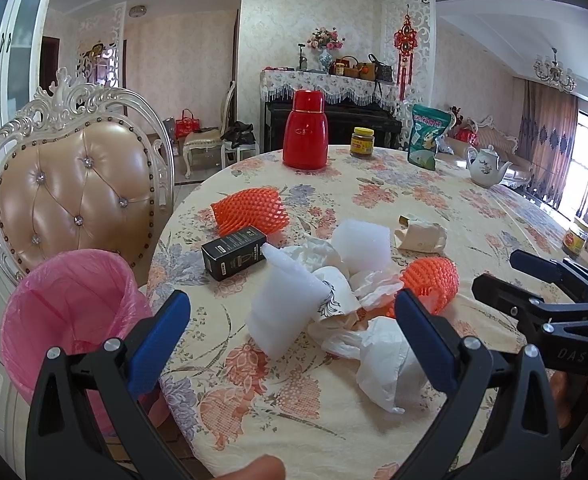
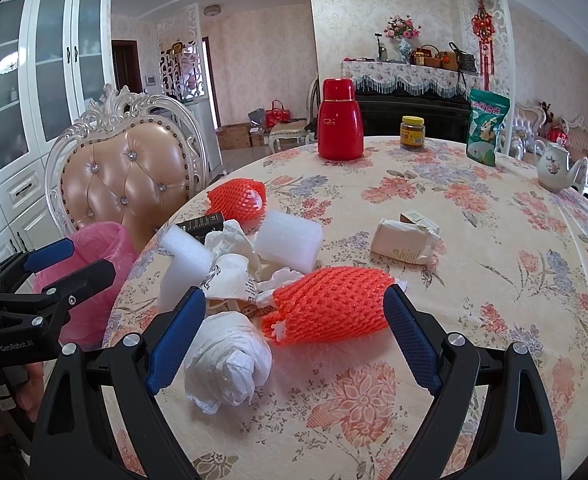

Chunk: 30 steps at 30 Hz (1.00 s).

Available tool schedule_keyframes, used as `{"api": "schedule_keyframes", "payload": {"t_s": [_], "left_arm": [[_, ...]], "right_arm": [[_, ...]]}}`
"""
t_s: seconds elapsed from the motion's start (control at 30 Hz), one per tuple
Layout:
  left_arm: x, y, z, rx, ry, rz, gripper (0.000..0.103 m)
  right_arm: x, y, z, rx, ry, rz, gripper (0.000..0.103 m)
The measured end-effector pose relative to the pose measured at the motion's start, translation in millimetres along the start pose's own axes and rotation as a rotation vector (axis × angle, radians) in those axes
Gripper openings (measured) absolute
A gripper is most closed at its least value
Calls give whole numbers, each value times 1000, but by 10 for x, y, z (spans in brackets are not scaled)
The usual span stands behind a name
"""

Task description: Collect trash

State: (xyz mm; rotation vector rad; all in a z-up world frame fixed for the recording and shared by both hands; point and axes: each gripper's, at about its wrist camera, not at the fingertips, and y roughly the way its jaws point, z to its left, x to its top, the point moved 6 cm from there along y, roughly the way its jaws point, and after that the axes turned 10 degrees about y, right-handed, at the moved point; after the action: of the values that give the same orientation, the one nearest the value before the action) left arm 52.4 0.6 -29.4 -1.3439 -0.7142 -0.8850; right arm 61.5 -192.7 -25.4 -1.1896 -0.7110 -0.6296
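Beside the table (image 1: pixel 374 420), a pink-lined bin (image 1: pixel 69 308) stands apparently empty.

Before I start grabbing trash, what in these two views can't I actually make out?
- Pink-lined bin: inside bottom hidden; left gripper blocks its lower part in the left view.
- Black box: mostly covered by tissue and foam in the right view.
- Jar: cut off behind the right gripper at the left view's edge.
- Crushed carton: print too small to read.
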Motion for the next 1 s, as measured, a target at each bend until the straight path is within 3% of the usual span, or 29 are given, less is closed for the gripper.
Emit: {"api": "schedule_keyframes", "payload": {"t_s": [1.0], "left_arm": [[2, -2, -10, 2, 3, 1, 99]], "right_arm": [[15, -38, 6, -3, 3, -2, 85]]}}
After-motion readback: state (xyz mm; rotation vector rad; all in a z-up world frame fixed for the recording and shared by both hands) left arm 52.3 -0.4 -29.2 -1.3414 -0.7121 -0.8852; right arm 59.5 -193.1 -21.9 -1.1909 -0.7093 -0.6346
